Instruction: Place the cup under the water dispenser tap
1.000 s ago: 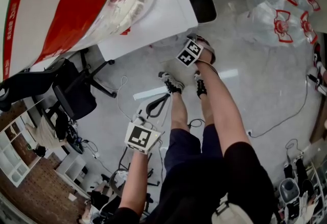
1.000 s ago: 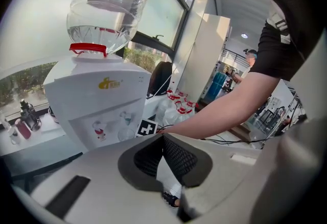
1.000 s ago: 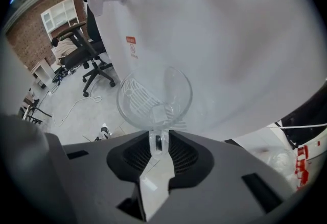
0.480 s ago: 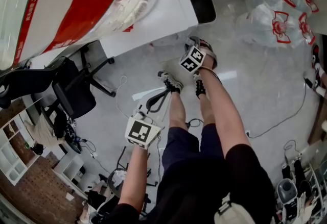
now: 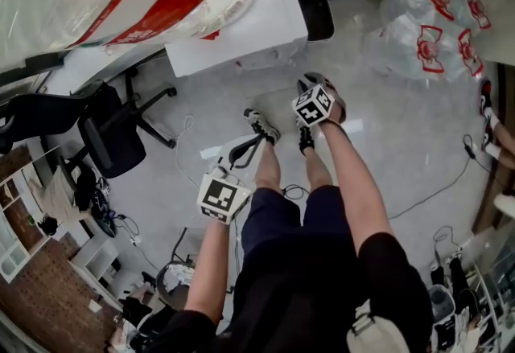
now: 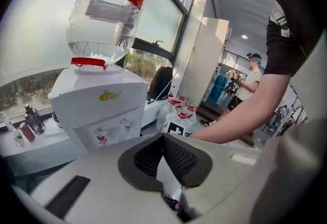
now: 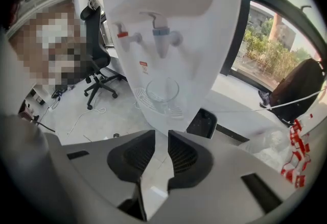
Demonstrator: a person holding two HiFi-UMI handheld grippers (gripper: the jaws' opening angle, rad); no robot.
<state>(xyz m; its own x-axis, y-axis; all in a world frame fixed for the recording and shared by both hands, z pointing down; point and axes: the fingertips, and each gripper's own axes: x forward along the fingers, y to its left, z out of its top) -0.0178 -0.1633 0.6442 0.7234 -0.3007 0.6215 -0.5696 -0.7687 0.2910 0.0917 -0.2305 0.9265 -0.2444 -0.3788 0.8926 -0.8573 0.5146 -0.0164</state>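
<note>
head view: left tongs (image 5: 244, 153) and right tongs (image 5: 309, 84) hang at centre, below the white dispenser (image 5: 241, 30). left gripper view: pads together, empty. right gripper view: pads narrowly apart, just been closing on nothing. the clear cup (image 7: 162, 90) sits on the drip tray, seemingly under the blue tap (image 7: 159, 34) to catch water. the office chair (image 7: 97, 52) at left blocks nothing.

Both arms stretched forward and down, each bearing a gripper
The left gripper (image 6: 163, 139) pointed gently downward on a bare left forearm (image 5: 211, 263), its jaws together at the tips with nothing between them. The right gripper (image 7: 161, 139) pointed steeply down ahead of the outstretched right forearm (image 5: 354, 182); its jaws had just been closing, leaving a narrow, empty gap
</note>
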